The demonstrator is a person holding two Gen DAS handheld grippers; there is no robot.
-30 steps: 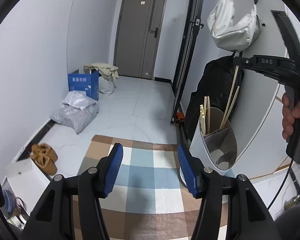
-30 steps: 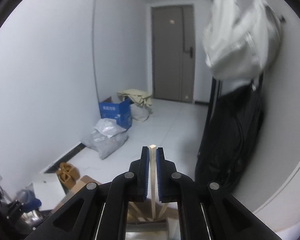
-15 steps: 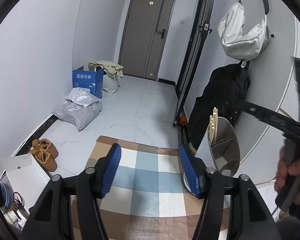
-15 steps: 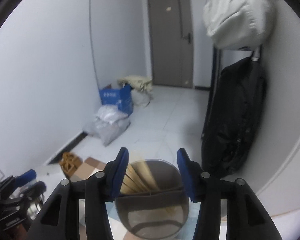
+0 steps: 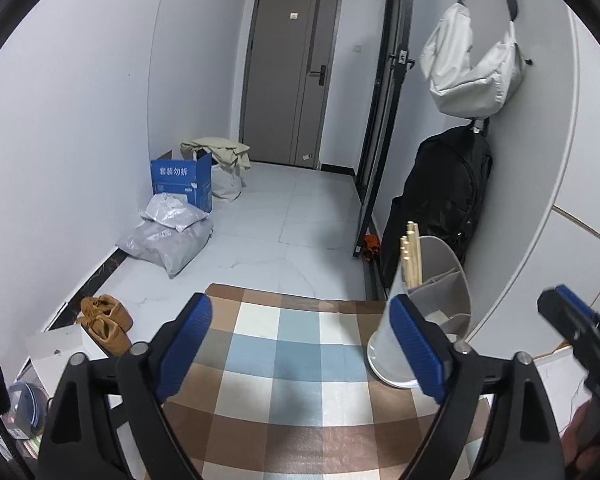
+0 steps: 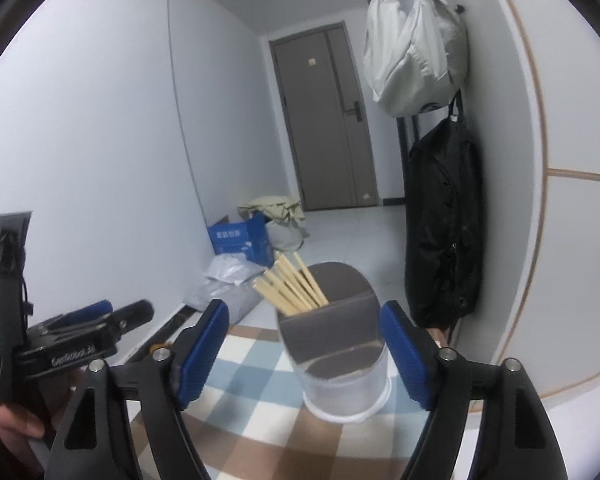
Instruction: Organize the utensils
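While you hold both tools over the brown, blue and white checked tablecloth [image 5: 300, 360], the white cylindrical plastic utensil holder with grey dividers [image 6: 340, 344] stands upright on it near the curved white wall, with a bundle of pale wooden chopsticks [image 6: 290, 286] leaning in its rear compartment. Judging by that, the chopsticks are already sorted — no loose utensil shows on the cloth, so the job looks close to finished, unless more pieces lie out of view.

Your right gripper [image 6: 304, 354] stands wide apart, its jaws having just been opening, with the holder framed beyond them and nothing pressed by the pads. Your left gripper [image 5: 300, 350] is likewise spread, also just widened, and empty; the holder sits just past its right-hand finger.

Your right-hand view looks down into the holder and shows the front compartments empty — and your left tool at its left edge. Only your left-hand view shows the tan shoes [image 5: 106, 320] on the floor and the right tool's tip at its right edge.
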